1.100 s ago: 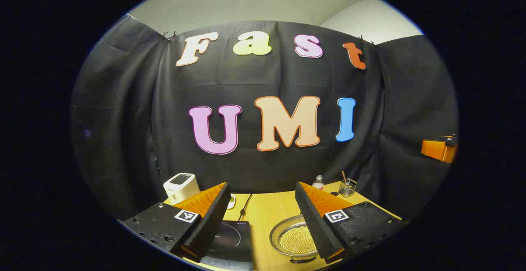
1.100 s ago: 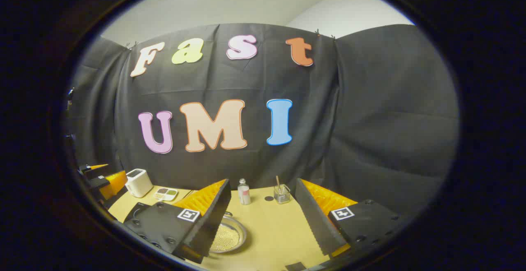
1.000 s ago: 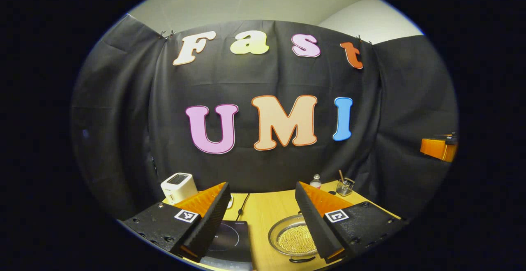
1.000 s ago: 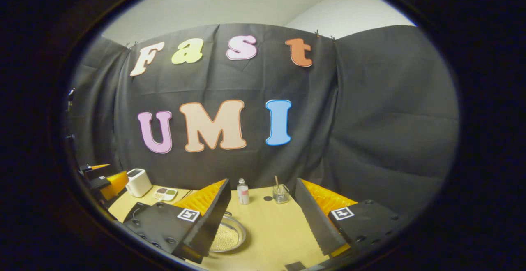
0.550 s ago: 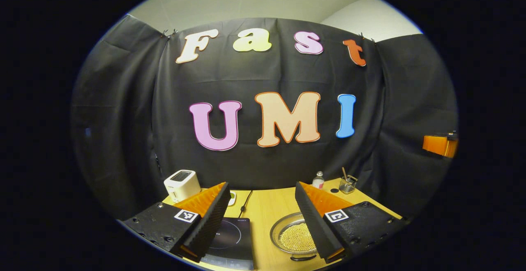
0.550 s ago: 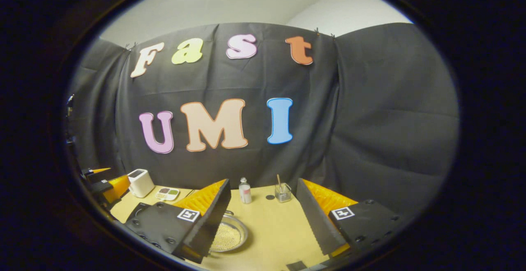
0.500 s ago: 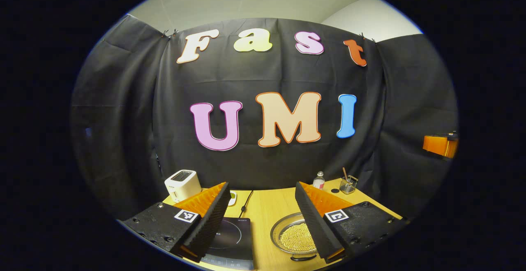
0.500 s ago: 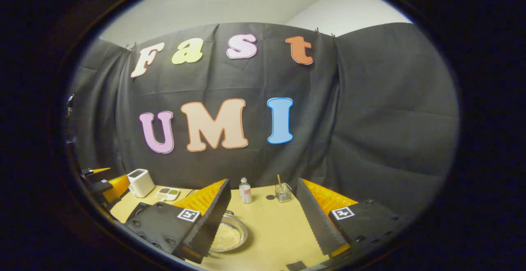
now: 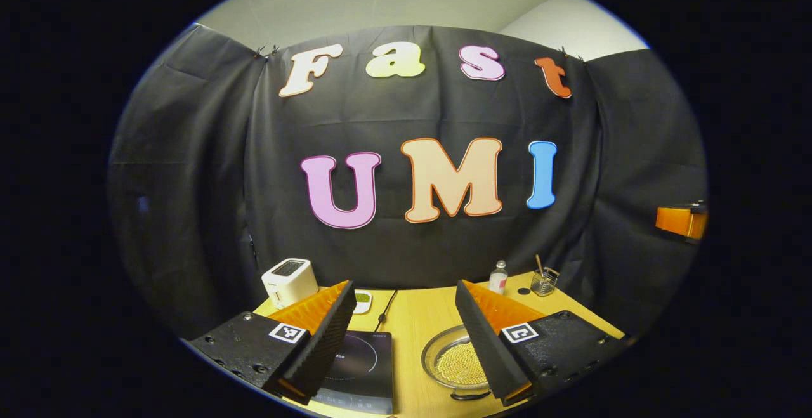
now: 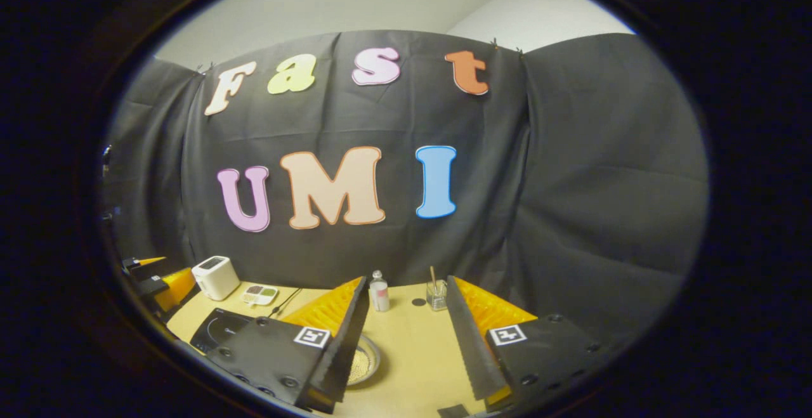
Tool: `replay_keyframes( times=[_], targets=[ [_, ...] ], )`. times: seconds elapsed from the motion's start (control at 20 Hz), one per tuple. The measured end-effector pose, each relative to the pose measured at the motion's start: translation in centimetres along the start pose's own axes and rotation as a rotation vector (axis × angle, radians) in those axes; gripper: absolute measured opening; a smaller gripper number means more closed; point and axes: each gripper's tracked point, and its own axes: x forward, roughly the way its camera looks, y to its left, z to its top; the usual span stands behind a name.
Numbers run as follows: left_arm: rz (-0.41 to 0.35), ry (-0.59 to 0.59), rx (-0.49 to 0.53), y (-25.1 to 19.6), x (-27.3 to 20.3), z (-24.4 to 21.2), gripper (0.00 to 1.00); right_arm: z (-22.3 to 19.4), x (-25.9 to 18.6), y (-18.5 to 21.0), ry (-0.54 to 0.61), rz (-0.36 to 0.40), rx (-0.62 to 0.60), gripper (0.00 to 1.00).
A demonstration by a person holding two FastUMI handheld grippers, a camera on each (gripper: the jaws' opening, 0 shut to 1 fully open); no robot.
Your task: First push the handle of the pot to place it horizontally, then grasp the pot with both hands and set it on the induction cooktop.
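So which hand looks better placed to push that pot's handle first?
Probably the left: in the left gripper view its open tongs sit over the pot, whose dark handle points toward them. The right tongs, also open, have it off to their side.

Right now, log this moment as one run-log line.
left gripper: open, above table | right gripper: open | pot: on table, untouched | induction cooktop: bare

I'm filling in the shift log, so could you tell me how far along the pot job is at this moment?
Nothing looks done yet. The pot sits on the table, beside the induction cooktop, not on it. Both the left gripper and right gripper are open, above the table, holding nothing. Left to do: push the handle, grasp, and set it down.
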Motion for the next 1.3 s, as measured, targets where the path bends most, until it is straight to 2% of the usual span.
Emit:
replay_keyframes(
  times=[0.1,0.15,0.2,0.35,0.45,0.5,0.55,0.6,0.7,0.75,0.8,0.85,0.95,1.3],
  targets=[
    [0.014,0.009,-0.009,0.2,-0.2,-0.3,0.93,-0.5,0.6,-0.1,0.008,0.006,0.004,0.48],
    [0.021,0.011,-0.014,0.4,-0.4,-0.5,0.93,-0.9,0.7,0.2,0.018,0.015,0.002,0.43],
    [0.028,0.012,-0.017,0.6,-0.5,-0.4,0.96,-1.5,0.9,0.4,0.034,0.029,-0.003,0.41],
    [0.054,0.011,-0.018,1.2,-0.7,-0.6,0.96,-2.3,1.5,1.7,0.057,0.080,-0.030,0.39],
    [0.074,0.012,-0.018,1.8,-0.8,-0.6,0.96,-3.4,2.0,2.6,0.078,0.112,-0.051,0.42],
    [0.082,0.014,-0.019,2.1,-0.8,-0.6,0.96,-4.0,2.3,3.4,0.091,0.139,-0.057,0.39],
    [0.091,0.017,-0.020,2.4,-0.9,-0.8,0.96,-5.5,4.1,3.3,0.098,0.104,-0.059,0.39],
    [0.101,0.018,-0.019,2.7,-0.9,-0.8,0.96,-4.7,3.0,3.1,0.114,0.108,-0.030,0.27],
    [0.123,0.017,-0.016,3.4,-1.0,-1.0,0.93,-6.4,3.7,4.5,0.158,0.149,0.024,0.03],
    [0.133,0.019,-0.016,3.8,-1.1,-1.1,0.96,-7.1,4.0,4.8,0.177,0.153,0.041,0.00],
    [0.142,0.022,-0.014,4.2,-1.3,-1.2,0.96,-7.8,4.3,5.0,0.192,0.159,0.048,0.10],
    [0.152,0.025,-0.012,4.6,-1.4,-1.4,0.96,-8.7,4.6,5.1,0.213,0.163,0.049,0.02],
    [0.173,0.033,-0.008,5.5,-1.9,-1.7,0.96,-10.6,5.0,5.4,0.256,0.169,0.046,0.00],
    [0.211,0.059,-0.002,8.3,-2.9,-3.0,0.96,-20.5,3.2,8.3,0.508,0.220,-0.006,0.03]
  ],
)
